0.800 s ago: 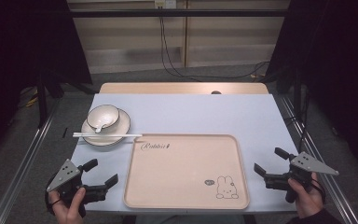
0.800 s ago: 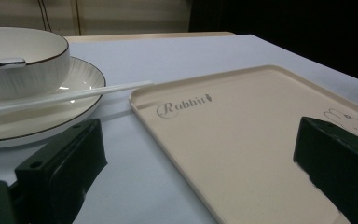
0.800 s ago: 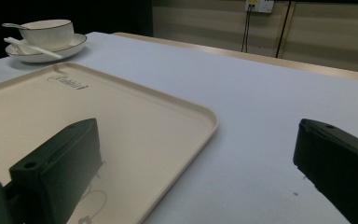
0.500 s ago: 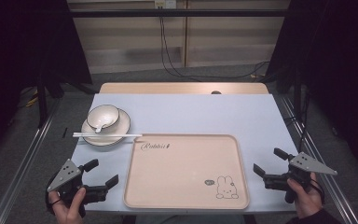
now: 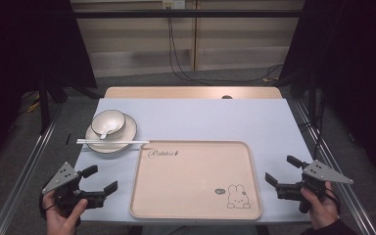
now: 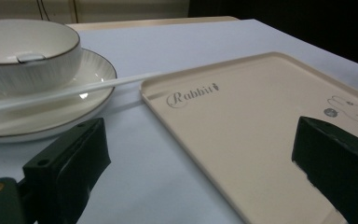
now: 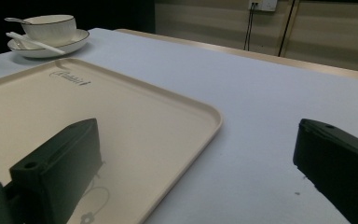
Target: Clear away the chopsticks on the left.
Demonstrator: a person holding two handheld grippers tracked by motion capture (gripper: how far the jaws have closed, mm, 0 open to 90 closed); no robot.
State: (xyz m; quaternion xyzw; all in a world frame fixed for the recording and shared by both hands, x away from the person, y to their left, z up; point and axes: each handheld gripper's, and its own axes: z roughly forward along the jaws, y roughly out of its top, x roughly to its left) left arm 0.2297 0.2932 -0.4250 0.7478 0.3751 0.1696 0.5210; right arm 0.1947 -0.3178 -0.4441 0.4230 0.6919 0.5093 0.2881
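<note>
Jaws of the left gripper (image 5: 99,180) stand wide apart with nothing between them, held in a hand (image 5: 63,215) at the near left corner of the table (image 5: 215,117). Just to its right lies the cream tray (image 5: 196,178), its left rim near the jaw tips but not touching them; in the left gripper view that rim runs up between the two black jaws. The right gripper (image 5: 279,171) is likewise spread open and empty, gripped by the other hand (image 5: 318,208) at the near right, its tips pointing toward the tray's right rim, near it but apart.

Beyond the left gripper, well apart from it, a white plate (image 5: 127,132) carries a bowl (image 5: 108,122) with a spoon (image 5: 103,134) resting in it. A pair of white chopsticks (image 5: 112,142) lies across the plate's near edge, their tips reaching toward the tray's far left corner; whether they touch its rim I cannot tell. The tray bears the word "Rabbit" at its far left and a small rabbit drawing (image 5: 236,197) near its front right. Nothing stands between either gripper and the tray.

The spoon's bowl end is hard to make out, and the near jaw roots in both gripper views are cut off by the picture's lower edge. Surroundings past the table are dark.
</note>
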